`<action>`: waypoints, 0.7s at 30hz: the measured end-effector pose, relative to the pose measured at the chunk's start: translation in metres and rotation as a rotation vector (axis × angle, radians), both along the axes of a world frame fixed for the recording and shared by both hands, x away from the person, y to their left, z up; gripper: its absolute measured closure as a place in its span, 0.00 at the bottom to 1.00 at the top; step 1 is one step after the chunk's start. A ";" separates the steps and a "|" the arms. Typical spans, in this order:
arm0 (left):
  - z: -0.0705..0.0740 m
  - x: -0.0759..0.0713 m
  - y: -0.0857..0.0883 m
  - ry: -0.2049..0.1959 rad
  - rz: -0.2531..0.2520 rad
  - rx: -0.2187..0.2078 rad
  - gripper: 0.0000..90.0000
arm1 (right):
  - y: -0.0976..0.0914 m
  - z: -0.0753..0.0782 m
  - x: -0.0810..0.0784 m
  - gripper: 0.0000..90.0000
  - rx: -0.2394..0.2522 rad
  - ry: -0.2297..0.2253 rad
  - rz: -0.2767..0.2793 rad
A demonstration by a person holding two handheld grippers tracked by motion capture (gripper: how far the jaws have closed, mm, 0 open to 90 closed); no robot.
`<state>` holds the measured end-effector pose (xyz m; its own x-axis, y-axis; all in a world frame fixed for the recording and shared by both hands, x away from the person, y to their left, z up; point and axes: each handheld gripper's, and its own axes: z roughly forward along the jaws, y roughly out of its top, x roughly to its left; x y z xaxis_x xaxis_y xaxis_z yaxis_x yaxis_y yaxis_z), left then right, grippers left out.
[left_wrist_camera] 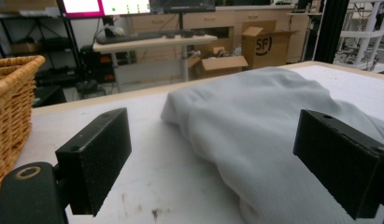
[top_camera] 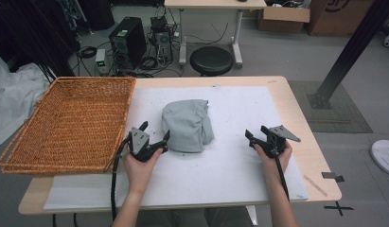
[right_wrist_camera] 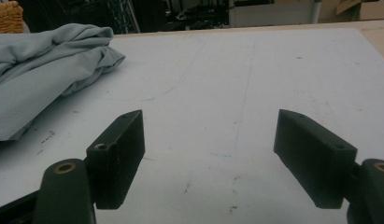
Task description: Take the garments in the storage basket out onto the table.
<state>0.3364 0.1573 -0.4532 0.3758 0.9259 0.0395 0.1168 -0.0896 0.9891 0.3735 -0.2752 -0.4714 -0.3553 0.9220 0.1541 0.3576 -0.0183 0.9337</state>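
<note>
Both grippers stand wide, nothing pinched. Left gripper (top_camera: 155, 134) close by near-left edge of folded grey cloth (top_camera: 188, 124) mid-table; right gripper (top_camera: 256, 132) well apart. Step, likely: approach before grasp. Next: close left jaws on fold edge; wicker basket (top_camera: 64, 124) alongside.

Soft, even overhead light filled the room — shadows under the folded grey cloth (top_camera: 188, 125) stayed faint. The white mat (top_camera: 239, 113) looked bright without glare. In the gripper views, near jaws were slightly soft, and the background behind the table — dim and blurred.
</note>
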 end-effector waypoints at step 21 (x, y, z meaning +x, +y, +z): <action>-0.013 -0.005 -0.013 -0.044 0.053 0.018 0.11 | 0.001 0.000 0.000 0.28 -0.007 0.002 0.000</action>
